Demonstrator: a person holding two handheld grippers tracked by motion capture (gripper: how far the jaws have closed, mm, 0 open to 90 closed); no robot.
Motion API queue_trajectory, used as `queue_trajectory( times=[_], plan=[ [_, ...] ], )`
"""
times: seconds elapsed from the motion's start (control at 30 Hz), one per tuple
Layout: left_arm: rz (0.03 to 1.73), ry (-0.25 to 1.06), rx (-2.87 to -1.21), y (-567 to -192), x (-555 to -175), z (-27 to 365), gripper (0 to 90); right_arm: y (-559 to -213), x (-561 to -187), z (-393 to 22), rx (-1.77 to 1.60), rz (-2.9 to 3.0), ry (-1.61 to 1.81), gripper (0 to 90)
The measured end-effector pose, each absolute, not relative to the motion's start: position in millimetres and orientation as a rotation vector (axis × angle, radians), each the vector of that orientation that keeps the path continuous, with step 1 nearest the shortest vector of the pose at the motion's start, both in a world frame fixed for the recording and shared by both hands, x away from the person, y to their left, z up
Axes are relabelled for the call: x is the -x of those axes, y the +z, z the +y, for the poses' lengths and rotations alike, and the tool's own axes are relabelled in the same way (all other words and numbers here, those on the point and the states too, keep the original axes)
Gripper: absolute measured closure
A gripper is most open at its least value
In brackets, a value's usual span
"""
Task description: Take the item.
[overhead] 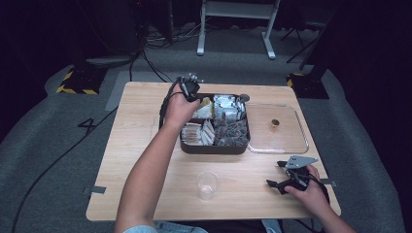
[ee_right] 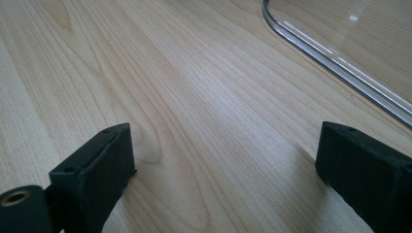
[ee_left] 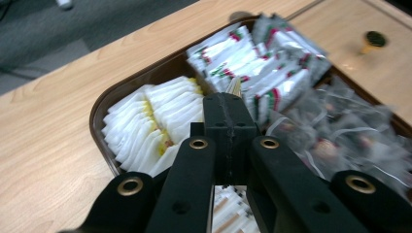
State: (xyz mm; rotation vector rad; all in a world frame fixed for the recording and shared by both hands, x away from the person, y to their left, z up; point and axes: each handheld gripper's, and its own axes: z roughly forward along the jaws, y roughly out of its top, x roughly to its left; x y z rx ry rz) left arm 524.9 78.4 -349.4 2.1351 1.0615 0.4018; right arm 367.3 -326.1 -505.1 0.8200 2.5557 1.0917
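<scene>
A dark brown compartment tray (overhead: 214,148) sits mid-table. It holds white-and-yellow sachets (ee_left: 150,121), silver packets with red and green print (ee_left: 257,63), clear bags of dark tea (ee_left: 340,131) and brown-and-white sticks (overhead: 193,132). My left gripper (ee_left: 228,99) hovers over the tray's far-left compartments, jaws pressed together with the thin edge of a sachet (ee_left: 234,87) sticking out at their tips. In the high view the left gripper (overhead: 194,94) is at the tray's back-left corner. My right gripper (overhead: 275,174) rests open on bare wood near the front right; nothing lies between its jaws (ee_right: 226,155).
A clear lid (overhead: 277,128) with a gold knob (overhead: 275,123) lies flat right of the tray; its rim (ee_right: 340,63) runs just beyond the right gripper. A clear plastic cup (overhead: 207,185) stands near the front edge. Cables and stands are on the floor behind the table.
</scene>
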Motion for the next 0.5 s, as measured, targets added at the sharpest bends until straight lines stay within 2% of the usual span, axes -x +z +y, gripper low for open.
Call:
queue_trajectory(
  times=[0.5],
  plan=[
    [0.815, 0.372, -2.155, -310, -462, 92, 90.0, -505, -367, -327, -0.810, 2.561, 1.094, 7.0]
  ],
)
